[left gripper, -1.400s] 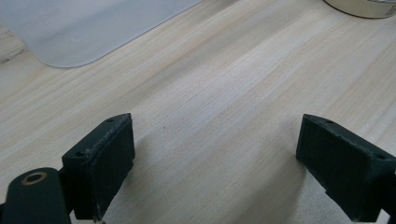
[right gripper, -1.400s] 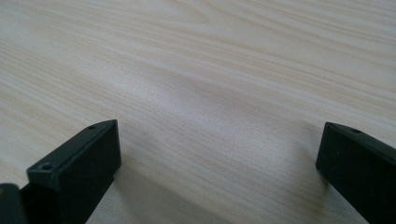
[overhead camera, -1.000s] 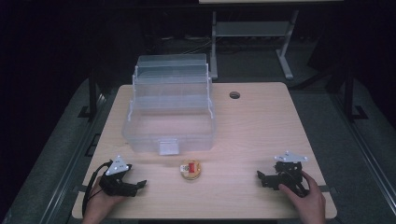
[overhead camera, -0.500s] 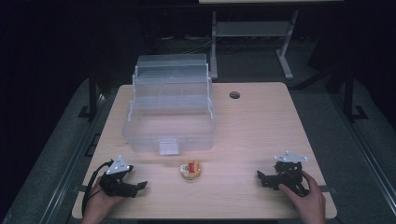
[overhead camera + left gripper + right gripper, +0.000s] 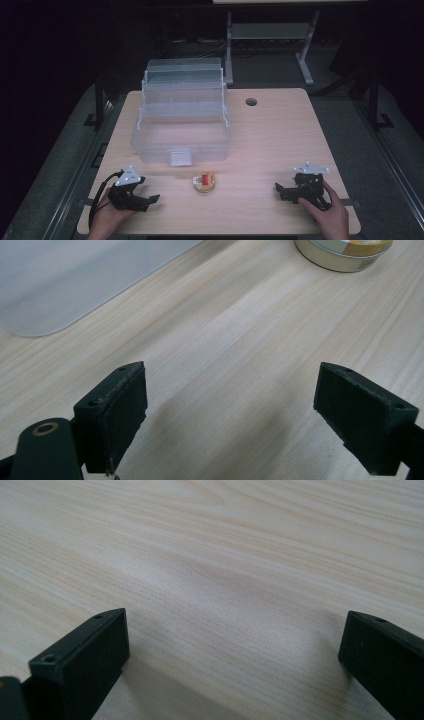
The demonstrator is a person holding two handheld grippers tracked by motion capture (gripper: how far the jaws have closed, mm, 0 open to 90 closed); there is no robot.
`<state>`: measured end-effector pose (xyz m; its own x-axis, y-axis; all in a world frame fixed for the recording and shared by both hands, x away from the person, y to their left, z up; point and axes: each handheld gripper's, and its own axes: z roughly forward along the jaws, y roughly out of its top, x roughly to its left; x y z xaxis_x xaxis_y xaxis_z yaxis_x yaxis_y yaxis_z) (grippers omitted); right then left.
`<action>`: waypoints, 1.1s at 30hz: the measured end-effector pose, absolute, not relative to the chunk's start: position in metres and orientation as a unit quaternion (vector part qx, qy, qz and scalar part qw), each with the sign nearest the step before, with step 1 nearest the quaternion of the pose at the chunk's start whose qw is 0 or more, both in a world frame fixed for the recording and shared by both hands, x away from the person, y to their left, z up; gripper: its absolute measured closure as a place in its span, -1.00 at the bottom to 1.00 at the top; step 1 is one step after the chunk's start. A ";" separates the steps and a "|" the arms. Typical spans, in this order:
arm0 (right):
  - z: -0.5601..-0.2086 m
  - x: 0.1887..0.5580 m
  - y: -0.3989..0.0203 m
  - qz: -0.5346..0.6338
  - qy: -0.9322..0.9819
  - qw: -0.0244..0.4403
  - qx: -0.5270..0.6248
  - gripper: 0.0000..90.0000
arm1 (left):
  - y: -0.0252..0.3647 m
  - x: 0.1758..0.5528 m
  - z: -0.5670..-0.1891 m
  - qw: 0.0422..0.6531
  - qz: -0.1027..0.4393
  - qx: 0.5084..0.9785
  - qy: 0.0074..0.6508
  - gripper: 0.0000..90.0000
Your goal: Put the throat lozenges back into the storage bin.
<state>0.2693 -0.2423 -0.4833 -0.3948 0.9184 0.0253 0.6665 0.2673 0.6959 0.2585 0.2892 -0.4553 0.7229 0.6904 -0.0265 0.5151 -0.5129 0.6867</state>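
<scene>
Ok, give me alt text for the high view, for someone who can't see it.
A small round tin with a red and yellow lid sits on a light wooden table, between the open left hand-held gripper and the right hand-held gripper. Behind the tin stands an open clear plastic box.

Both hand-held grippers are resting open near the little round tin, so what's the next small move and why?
Probably ease the left hand-held gripper forward toward the round tin. Its jaws stand open with nothing but bare table between them, and the tin lies just ahead of it. The right hand-held gripper sits farther from the tin, beside the clear box.
</scene>
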 end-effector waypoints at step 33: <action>-0.483 0.269 -0.242 0.320 0.771 0.197 0.514 -1.00 | 0.265 0.265 -0.445 0.334 0.100 0.880 0.321 -0.69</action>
